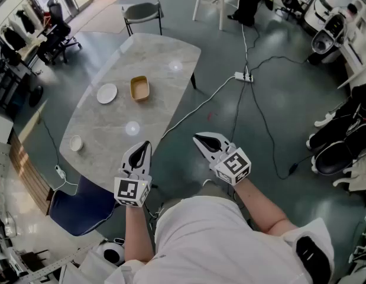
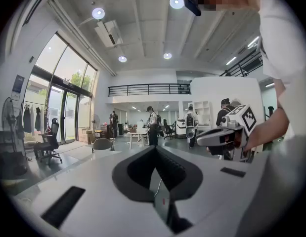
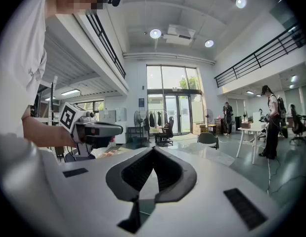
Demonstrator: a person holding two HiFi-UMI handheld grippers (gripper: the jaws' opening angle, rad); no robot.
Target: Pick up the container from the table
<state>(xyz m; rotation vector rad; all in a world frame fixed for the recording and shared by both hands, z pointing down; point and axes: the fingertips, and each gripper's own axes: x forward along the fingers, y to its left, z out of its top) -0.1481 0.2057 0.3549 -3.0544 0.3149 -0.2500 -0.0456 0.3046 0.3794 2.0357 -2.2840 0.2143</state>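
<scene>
A tan rectangular container (image 1: 139, 88) lies on the grey marble table (image 1: 156, 58) toward its far half, seen only in the head view. My left gripper (image 1: 145, 145) hovers over the table's near edge, shut and holding nothing. My right gripper (image 1: 197, 138) is held over the floor to the right of the table, also shut and holding nothing. Both are well short of the container. In the left gripper view the left gripper (image 2: 154, 149) points out level across the room, and the right gripper (image 3: 153, 151) does the same in its own view.
A white plate (image 1: 106, 93) lies left of the container and a small white cup (image 1: 75, 142) near the table's left edge. A blue chair (image 1: 82, 206) stands at the near end, a grey chair (image 1: 141, 12) at the far end. Cables and a power strip (image 1: 244, 77) cross the floor.
</scene>
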